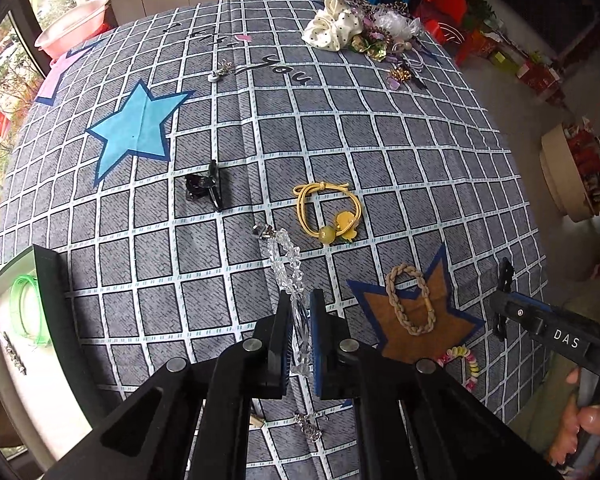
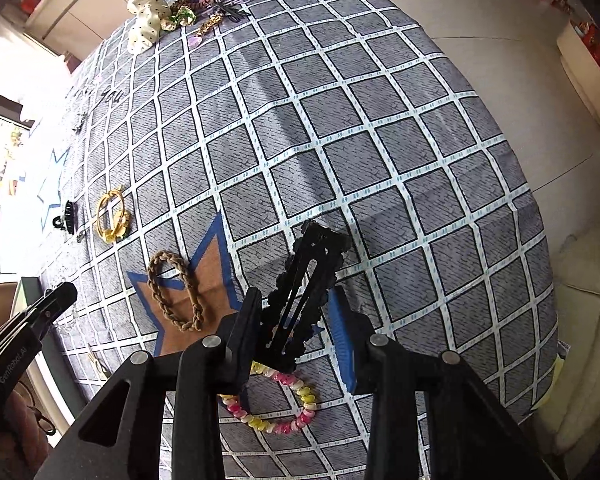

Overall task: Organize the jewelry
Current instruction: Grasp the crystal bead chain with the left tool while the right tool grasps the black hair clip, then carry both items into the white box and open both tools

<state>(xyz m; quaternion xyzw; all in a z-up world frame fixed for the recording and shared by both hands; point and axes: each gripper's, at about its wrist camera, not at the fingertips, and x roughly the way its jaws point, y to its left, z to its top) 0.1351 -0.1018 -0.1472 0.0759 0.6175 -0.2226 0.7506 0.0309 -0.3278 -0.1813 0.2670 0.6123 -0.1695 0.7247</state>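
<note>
My left gripper (image 1: 300,300) is shut on a clear crystal bead bracelet (image 1: 286,258) and holds it above the checked cloth. My right gripper (image 2: 296,300) is shut on a black scalloped snap hair clip (image 2: 308,276), lifted over the cloth; it also shows in the left wrist view (image 1: 504,280). On the cloth lie a yellow hair tie (image 1: 328,212), a braided tan hair tie (image 1: 410,300) on a brown star, a pink-yellow coil tie (image 2: 276,408), a black claw clip (image 1: 204,188) and small silver pieces (image 1: 308,426).
A white tray with a dark rim (image 1: 48,304) at the left edge holds a green bangle (image 1: 26,308) and a silver piece. A pile of scrunchies and hair ornaments (image 1: 360,28) sits at the far side. A small silver earring (image 1: 220,72) lies near the lettering.
</note>
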